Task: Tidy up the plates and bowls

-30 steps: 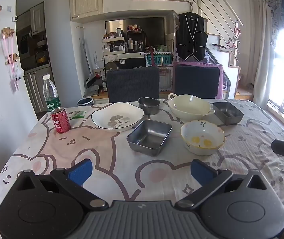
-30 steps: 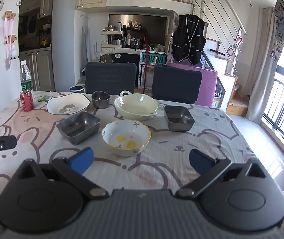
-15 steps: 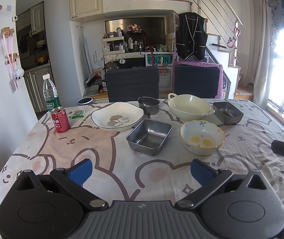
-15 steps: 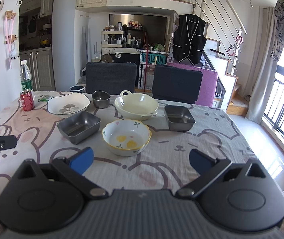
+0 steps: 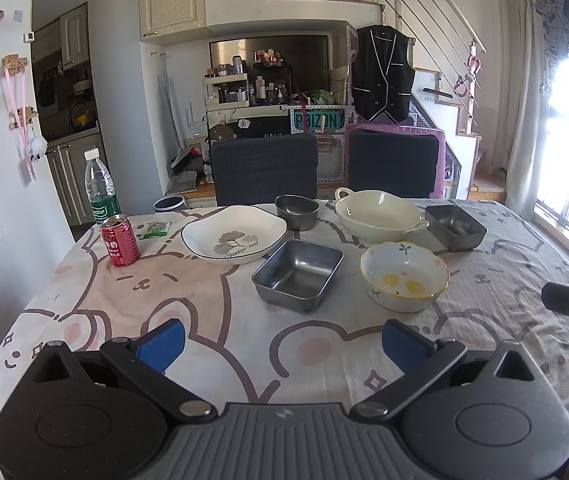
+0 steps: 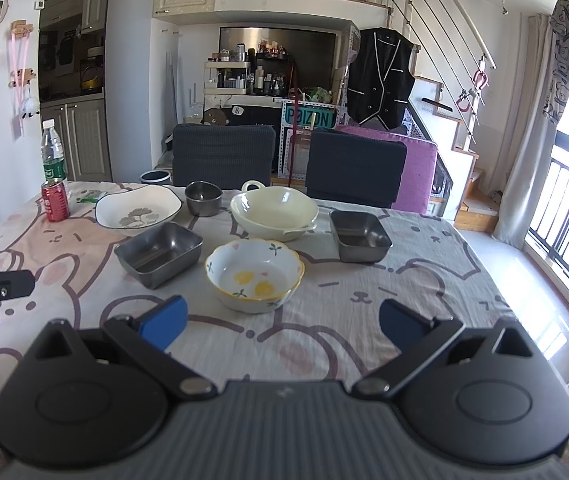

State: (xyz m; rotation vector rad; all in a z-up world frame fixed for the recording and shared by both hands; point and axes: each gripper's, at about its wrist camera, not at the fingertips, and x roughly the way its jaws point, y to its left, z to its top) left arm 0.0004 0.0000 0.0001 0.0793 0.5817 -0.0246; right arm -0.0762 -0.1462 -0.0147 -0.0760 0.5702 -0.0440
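Left wrist: bunny-print tablecloth (image 5: 188, 304), sunlit dining room.

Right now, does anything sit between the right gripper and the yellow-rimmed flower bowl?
Nothing visible does. The right gripper is open and empty, and only bare tablecloth lies between its blue pads and the flower bowl. The square steel dish sits off to the left, clear of that path.

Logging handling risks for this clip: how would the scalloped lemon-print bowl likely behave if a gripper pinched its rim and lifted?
The lemon-print bowl looks like glazed ceramic, so probably rigid, fairly heavy and chip-prone. Its glossy, wavy rim may be slippery between the fingers. It sits empty on the tablecloth, apart from the steel tray, and would likely tilt when held by one side.
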